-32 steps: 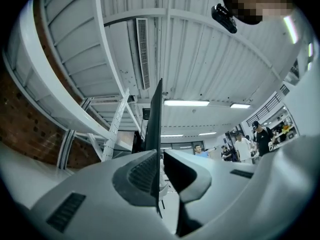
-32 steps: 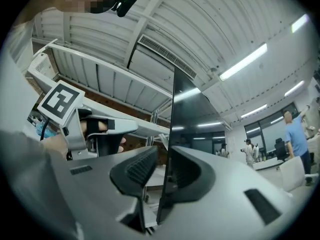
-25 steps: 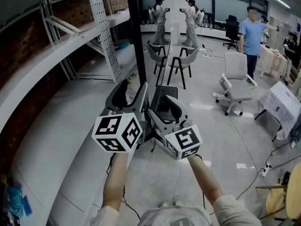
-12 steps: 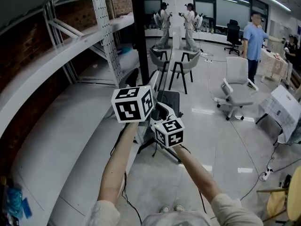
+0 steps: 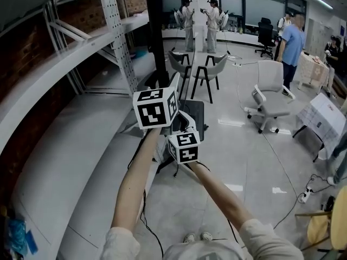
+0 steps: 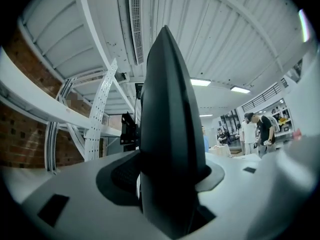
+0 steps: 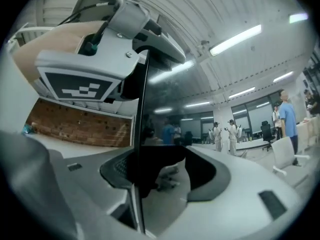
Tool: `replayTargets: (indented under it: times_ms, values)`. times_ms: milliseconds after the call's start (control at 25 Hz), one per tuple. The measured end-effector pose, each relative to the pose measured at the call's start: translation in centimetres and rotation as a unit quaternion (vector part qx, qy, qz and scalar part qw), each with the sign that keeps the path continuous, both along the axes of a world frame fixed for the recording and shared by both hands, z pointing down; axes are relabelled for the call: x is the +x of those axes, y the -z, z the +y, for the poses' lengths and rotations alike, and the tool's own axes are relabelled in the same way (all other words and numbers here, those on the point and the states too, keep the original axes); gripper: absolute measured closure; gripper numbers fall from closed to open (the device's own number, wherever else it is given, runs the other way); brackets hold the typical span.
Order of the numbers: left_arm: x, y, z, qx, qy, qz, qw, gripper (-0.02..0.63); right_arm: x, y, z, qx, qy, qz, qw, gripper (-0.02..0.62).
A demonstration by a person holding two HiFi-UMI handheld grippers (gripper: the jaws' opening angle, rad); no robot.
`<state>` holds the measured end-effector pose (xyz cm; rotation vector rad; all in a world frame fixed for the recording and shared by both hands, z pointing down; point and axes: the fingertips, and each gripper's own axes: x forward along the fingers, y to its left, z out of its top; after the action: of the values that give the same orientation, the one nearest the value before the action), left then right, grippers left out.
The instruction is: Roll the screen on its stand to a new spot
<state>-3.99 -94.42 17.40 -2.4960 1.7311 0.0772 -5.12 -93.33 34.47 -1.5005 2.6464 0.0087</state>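
The left gripper (image 6: 165,159) has just been closing its jaws, yet they stand wide around the thick dark edge of the screen (image 5: 154,42), not clenched on it. The right gripper (image 7: 160,169), just below, is likewise spread either side of that edge. The screen is upright on its stand (image 5: 192,115), on the floor close to the shelving rack (image 5: 116,42). This looks like the taking-hold step. Next, both must clamp firmly, then push evenly. The stand's wheels cannot be made out behind the grippers.
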Motion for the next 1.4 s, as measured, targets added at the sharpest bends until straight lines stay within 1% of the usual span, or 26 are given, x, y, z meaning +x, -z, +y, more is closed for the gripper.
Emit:
replayTargets:
  times_ms: [240,440,840,1280,1400]
  values:
    - [0.0,0.1,-0.2,0.001,0.004,-0.005,1.0000,0.341,-0.4,-0.1,-0.8,0.021,-0.059,0.034,0.997,0.342]
    - [-0.4,0.1,-0.3,0.002,0.006,-0.002,1.0000,0.348,-0.5,-0.2,-0.8,0.016,-0.079,0.029,0.996,0.350]
    - [-0.6,-0.1,0.7,0.004,0.010,0.001,0.9999,0.360,-0.5,-0.3,0.2,0.013,-0.087,0.026,0.996,0.364]
    - [-2.2,0.3,3.6,0.010,0.002,0.009,0.9999,0.359,-2.2,-0.1,3.3,0.010,-0.087,0.022,0.996,0.364]
    - [-2.0,0.3,5.0,0.012,0.007,0.008,0.9999,0.359,-1.9,0.0,4.7,0.013,-0.089,0.016,0.996,0.371]
